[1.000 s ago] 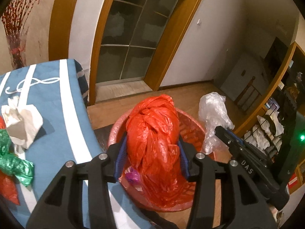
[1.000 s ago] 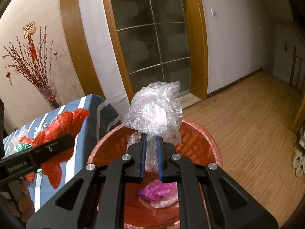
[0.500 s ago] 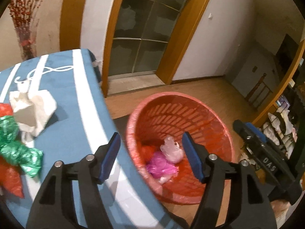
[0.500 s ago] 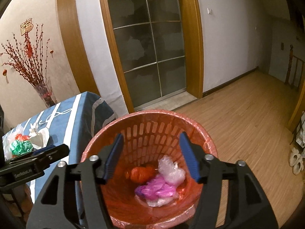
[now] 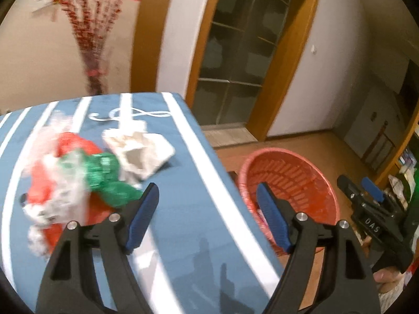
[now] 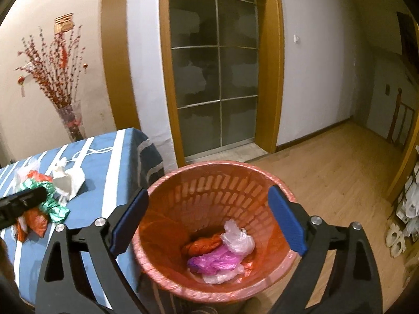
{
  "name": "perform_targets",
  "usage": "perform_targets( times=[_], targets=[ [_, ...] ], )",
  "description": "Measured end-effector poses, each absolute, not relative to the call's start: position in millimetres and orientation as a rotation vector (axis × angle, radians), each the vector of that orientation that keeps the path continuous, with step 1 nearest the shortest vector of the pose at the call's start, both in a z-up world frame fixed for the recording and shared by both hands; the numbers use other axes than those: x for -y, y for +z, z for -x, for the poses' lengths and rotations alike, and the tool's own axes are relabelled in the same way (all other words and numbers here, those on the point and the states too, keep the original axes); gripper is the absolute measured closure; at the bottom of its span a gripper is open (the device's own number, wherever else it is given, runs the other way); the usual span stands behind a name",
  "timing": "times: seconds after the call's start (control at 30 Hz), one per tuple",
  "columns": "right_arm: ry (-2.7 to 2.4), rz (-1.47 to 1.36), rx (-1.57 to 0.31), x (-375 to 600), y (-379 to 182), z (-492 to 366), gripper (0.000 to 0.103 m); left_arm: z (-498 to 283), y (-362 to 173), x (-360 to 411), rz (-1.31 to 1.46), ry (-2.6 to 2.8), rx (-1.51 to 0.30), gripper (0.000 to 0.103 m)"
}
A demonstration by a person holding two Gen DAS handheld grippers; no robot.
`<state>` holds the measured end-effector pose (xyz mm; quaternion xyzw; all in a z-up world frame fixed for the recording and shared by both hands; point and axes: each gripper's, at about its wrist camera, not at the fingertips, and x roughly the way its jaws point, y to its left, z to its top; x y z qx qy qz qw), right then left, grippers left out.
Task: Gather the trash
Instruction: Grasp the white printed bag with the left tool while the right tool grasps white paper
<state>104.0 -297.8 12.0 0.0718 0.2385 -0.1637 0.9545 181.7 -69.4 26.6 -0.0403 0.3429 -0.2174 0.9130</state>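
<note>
A red plastic basket (image 6: 199,183) stands on the floor beside the table; inside lie a red bag (image 6: 201,244), a pink bag (image 6: 214,259) and a clear bag (image 6: 238,240). My right gripper (image 6: 208,219) is open and empty above the basket. My left gripper (image 5: 208,213) is open and empty over the blue striped tablecloth (image 5: 183,183). On the table lie a green bag (image 5: 104,178), a red bag (image 5: 42,188), crumpled white paper (image 5: 141,151) and clear plastic (image 5: 60,204). The basket also shows in the left wrist view (image 5: 301,172).
A glass-panelled door with a wooden frame (image 6: 217,78) is behind the basket. A vase of red branches (image 6: 68,120) stands by the wall. Wooden floor (image 6: 340,170) stretches right, with a shelf (image 6: 408,204) at the far right. The right gripper shows in the left wrist view (image 5: 377,225).
Both grippers opened and dropped the red bag and the clear bag into the basket. The left gripper then swung left over the table toward the trash pile.
</note>
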Motion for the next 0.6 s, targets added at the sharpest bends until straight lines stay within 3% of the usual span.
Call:
perform_targets(
  times=[0.27, 0.43, 0.6],
  targets=[
    [-0.248, -0.118, -0.490, 260.3, 10.9, -106.2, 0.011, -152.5, 47.0, -14.7, 0.076, -0.296, -0.597, 0.027],
    [-0.188, -0.113, -0.507, 237.5, 9.1, -108.8, 0.011, -154.6, 31.8, -67.2, 0.094, -0.194, -0.633, 0.028],
    [-0.147, -0.096, -0.530, 218.3, 4.7, -111.4, 0.011, -167.4, 10.0, -94.3, 0.129, -0.167, -0.687, 0.041]
  ],
)
